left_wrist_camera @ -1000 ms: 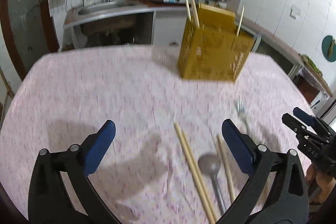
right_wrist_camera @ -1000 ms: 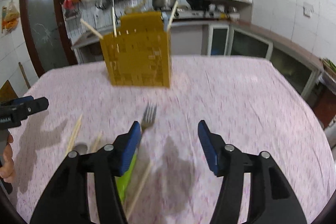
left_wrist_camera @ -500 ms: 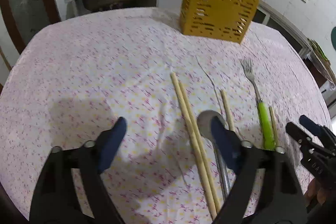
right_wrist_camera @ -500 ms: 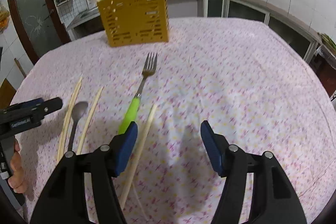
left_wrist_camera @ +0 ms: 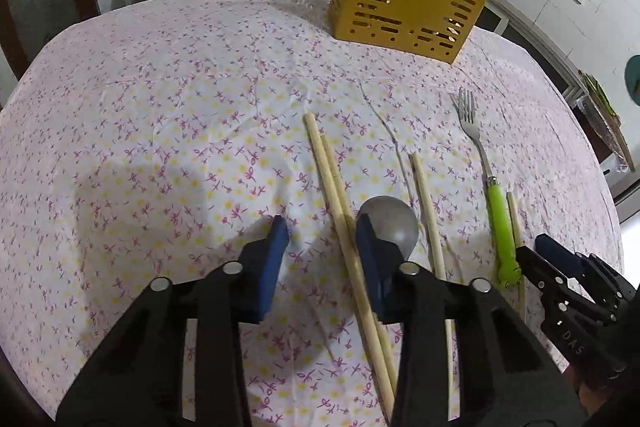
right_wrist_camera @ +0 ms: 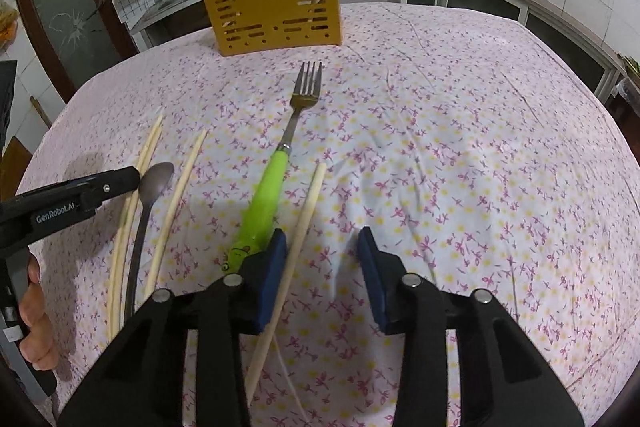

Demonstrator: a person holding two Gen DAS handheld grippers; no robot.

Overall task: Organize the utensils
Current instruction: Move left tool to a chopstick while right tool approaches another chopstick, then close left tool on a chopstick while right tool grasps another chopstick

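While both grippers hang low over the flowery tablecloth (left_wrist_camera: 168, 115), neither one has actually grabbed anything. The left gripper (left_wrist_camera: 322, 233) is closing its jaws, and the pair of chopsticks (left_wrist_camera: 334, 187) runs through the gap, right up against the right-hand blue pad but not pinched as far as I can see. A metal spoon (left_wrist_camera: 394, 223) sits just right of that pad, its bowl partly hidden behind it, and a single chopstick (left_wrist_camera: 426, 207) lies just right of the spoon.

The right gripper (right_wrist_camera: 322, 239) is closing too, with one chopstick (right_wrist_camera: 306, 215) slanting in beside its left pad, touching or nearly so, hard to tell. The green-handled fork (right_wrist_camera: 276, 183) lies just left of that stick, tines pointing to the far side.

At the far side of the table stands the yellow slotted utensil holder (right_wrist_camera: 272, 7), with a few chopsticks already poking out of the top.
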